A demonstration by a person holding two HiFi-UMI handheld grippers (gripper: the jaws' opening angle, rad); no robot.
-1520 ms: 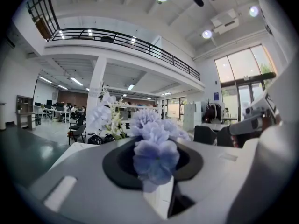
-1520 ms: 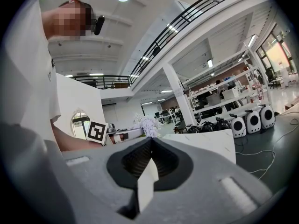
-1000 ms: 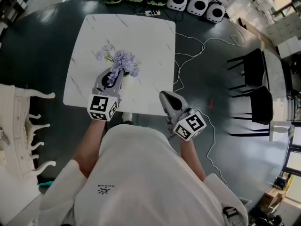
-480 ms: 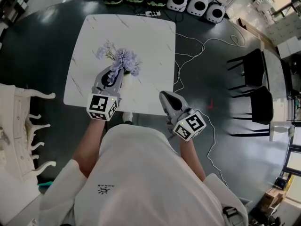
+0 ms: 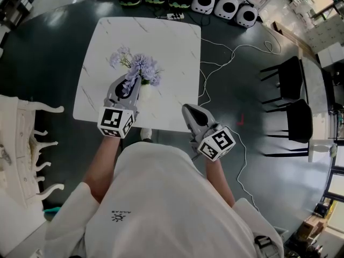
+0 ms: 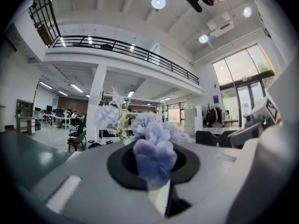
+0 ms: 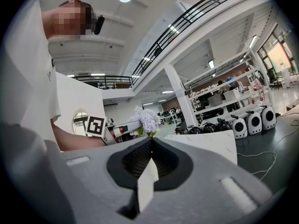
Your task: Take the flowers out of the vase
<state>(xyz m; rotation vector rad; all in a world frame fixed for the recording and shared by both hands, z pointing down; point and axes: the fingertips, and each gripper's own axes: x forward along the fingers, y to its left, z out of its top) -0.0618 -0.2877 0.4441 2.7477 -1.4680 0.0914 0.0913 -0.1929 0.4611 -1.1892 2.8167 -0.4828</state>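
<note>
1. At the centre of the head view stands one white table (image 5: 177, 63). It bears one bunch of pale purple flowers (image 5: 141, 67) and one small white vase (image 5: 145, 93). There are also two grippers, two black chairs (image 5: 298, 117) at the right edge and three white round devices (image 5: 226, 5) along the top.
2. Only the head view shows the vase. It sits just right of the left gripper (image 5: 130, 83) and just below the blooms in the frame. Whether the stems are inside it cannot be told.
3. Only the right gripper view shows the scene side-on. There the blooms sit mid-frame at the tip of the left gripper, above the table's edge.
4. The left gripper view is filled at its centre by one bloom lying right against the jaws. The jaws are nearly together, clenched on the flowers.
5. The right gripper (image 5: 189, 112) is lower right of centre in the head view, just off the table's near edge. Its own view shows the jaws pressed together with nothing between them.
</note>
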